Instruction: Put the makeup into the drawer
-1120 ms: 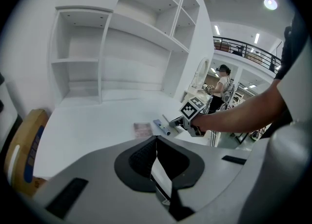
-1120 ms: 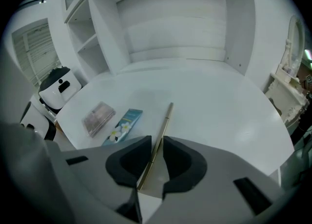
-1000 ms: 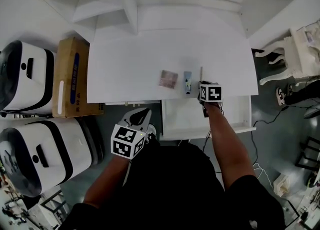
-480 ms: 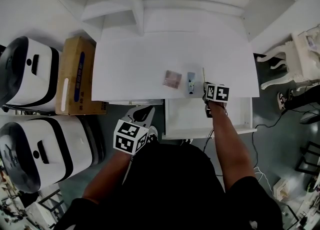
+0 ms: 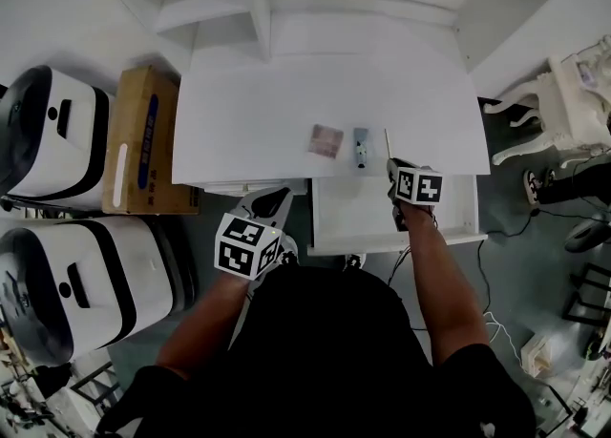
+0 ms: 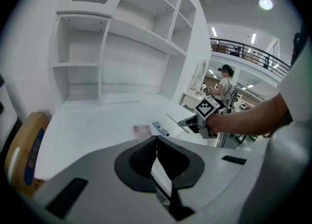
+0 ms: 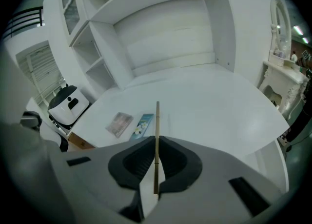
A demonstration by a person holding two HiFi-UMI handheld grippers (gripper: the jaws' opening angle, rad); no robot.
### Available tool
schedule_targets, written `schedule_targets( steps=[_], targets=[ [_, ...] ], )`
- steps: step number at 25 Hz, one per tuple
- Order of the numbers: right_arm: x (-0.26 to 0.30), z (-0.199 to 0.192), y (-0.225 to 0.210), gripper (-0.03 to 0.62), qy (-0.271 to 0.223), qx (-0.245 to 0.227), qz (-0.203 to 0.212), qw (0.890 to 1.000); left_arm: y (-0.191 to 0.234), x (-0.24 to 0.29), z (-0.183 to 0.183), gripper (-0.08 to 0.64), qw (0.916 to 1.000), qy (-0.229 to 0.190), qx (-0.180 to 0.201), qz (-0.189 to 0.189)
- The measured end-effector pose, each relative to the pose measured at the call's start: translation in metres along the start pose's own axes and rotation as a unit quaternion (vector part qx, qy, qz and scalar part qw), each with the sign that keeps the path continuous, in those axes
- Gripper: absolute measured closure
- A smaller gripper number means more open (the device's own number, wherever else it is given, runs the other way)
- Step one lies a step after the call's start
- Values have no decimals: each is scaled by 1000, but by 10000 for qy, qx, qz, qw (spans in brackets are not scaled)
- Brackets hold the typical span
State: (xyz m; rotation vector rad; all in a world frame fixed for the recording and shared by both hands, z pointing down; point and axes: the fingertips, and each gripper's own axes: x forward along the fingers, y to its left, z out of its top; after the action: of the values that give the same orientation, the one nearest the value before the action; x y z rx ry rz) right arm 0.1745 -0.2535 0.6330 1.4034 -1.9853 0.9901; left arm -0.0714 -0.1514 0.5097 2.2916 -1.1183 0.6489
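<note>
Top-down look at a white worktop [image 5: 248,112] w/ open shelving behind and one drawer [image 5: 355,215] pulled out under its front-right edge. Nothing visible inside the drawer so far (part of it hidden by the right forearm). Off to the left on the floor, a cardboard box [image 5: 138,140], no part in the task.

Right gripper [image 5: 393,171] at the worktop's front edge, just above the back of the drawer. Jaws just closed in, now pinching a thin stick [image 7: 156,135], prob. a makeup pencil or brush handle. Stick clamped lengthwise btwn the pads, tip pointing out over the worktop, seemingly off the surface.

Lying flat on the worktop, left of the stick: a blue tube [image 5: 360,147] w/ a flower print. Just beside that, a small pinkish palette [image 5: 326,140]. Both apart from either gripper.

Left gripper [image 5: 275,201] low by the body, in front of the worktop's edge, well apart from the items. Jaws pressed together, nothing btwn them.

Progress, as a judgement: early. Drawer already open. First of 3 items gripped but not yet in the drawer. Left to do: lower the stick in and release, then fetch tube and palette the same way, maybe shut the drawer after (not asked for in the task line).
</note>
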Motion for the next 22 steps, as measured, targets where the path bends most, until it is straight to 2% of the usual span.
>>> schedule_targets(
  steps=[6,12,16,20,22],
  targets=[
    [-28,-36,27,546,181,-798,258,9963,-4,2,-10,549,10000,25,-10,-42],
    [-40,-79,56,547,433,-1352,575,9882,-5,0,-25,549,9999,144,25,-37],
    [-28,-110,77,547,912,-1963,825,9728,-3,-1,-33,549,9998,206,-2,-4],
    [-10,-133,86,546,1323,-2631,887,9515,-3,-3,-39,549,9997,245,-28,3],
    [0,-143,87,546,1509,-2775,899,9445,-1,-3,-42,549,9996,283,-59,34]
  ],
)
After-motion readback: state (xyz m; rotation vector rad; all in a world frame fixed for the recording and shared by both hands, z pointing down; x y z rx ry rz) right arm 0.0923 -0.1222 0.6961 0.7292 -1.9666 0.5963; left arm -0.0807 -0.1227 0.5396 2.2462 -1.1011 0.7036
